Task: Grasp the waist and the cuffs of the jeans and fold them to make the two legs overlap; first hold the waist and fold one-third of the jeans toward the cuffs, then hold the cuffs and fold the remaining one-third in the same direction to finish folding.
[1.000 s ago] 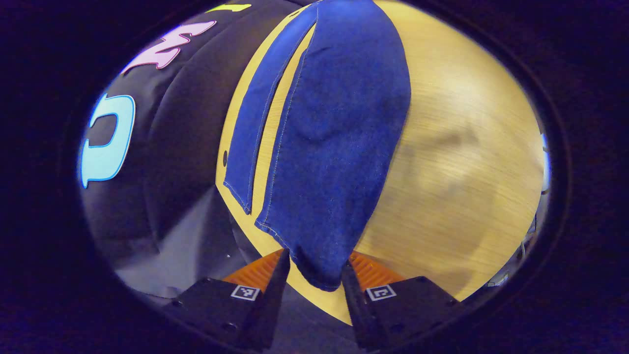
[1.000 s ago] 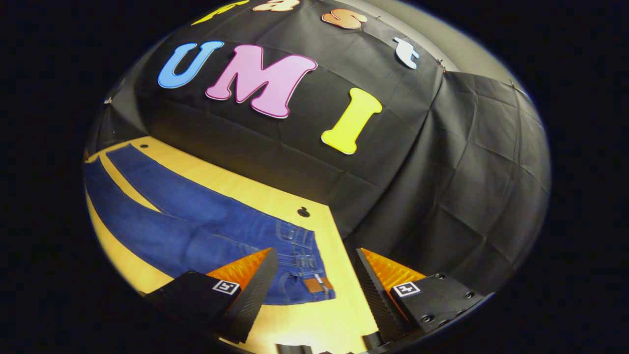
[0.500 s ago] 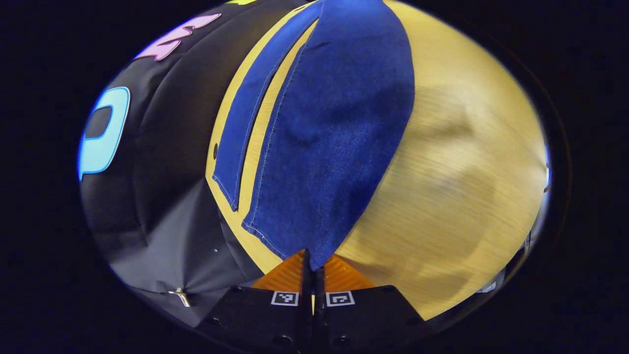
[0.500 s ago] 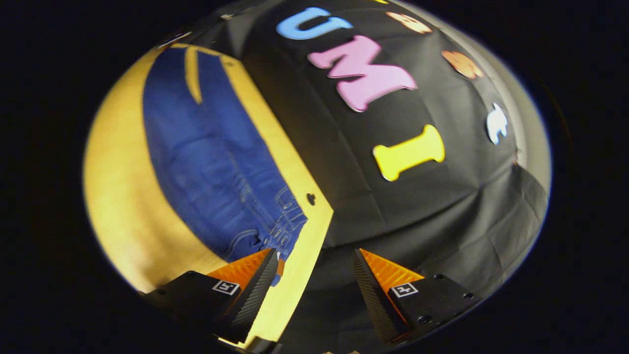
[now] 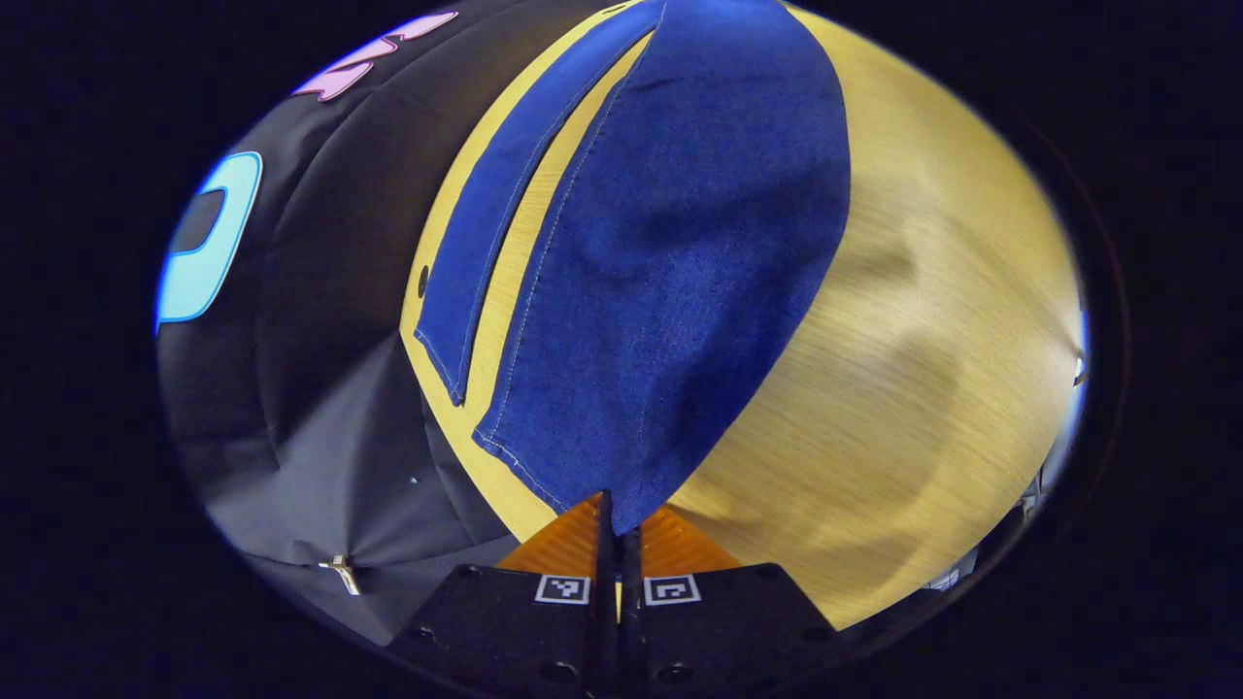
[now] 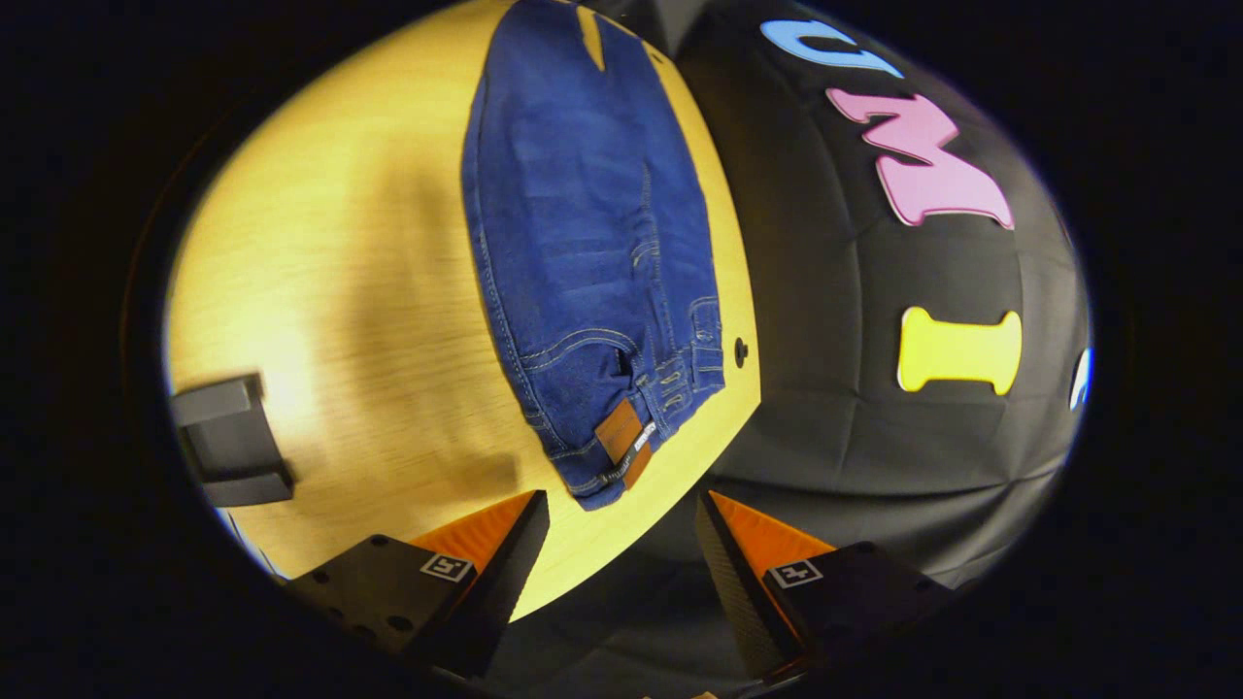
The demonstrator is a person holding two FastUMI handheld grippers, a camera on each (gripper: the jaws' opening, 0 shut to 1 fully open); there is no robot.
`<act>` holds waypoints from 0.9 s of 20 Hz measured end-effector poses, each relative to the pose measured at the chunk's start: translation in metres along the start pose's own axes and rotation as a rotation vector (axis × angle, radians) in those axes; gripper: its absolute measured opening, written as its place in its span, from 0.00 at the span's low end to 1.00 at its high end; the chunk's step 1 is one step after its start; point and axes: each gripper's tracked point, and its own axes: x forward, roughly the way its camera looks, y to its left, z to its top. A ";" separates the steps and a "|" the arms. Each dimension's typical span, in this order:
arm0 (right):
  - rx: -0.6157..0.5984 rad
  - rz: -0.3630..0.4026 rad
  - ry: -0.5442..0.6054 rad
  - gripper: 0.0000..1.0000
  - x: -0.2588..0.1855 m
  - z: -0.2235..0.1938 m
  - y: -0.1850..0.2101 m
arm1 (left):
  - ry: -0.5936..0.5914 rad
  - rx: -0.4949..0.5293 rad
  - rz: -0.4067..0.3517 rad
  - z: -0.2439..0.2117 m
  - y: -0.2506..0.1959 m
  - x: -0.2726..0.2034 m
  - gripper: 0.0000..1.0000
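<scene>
Staged recording booth, not home. Black cloth wall [image 6: 874, 408] hangs creased behind my work surface, closing off space from 12 to 3 o'clock in right gripper view, from 8 to 11 o'clock in left gripper view. Pale wood-grain table [image 5: 903, 388] bare and tidy, small dark hole [image 6: 741, 349] near its edge. Small printed square markers [image 5: 562, 588] on my own fingers point to tracked data-capture setup. Dark grey block-shaped object [image 6: 231, 442] sits on table at 9 o'clock, identity unclear.
</scene>
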 end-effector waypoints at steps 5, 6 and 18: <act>-0.132 0.026 -0.016 0.85 0.034 0.003 0.008 | 0.008 -0.002 0.003 0.002 -0.001 -0.001 0.06; -0.120 0.025 -0.017 0.85 0.034 0.004 0.009 | 0.007 -0.009 0.006 0.001 -0.001 0.000 0.06; 0.022 0.177 0.027 0.08 0.048 0.006 0.021 | 0.017 -0.063 -0.041 0.004 -0.006 -0.003 0.06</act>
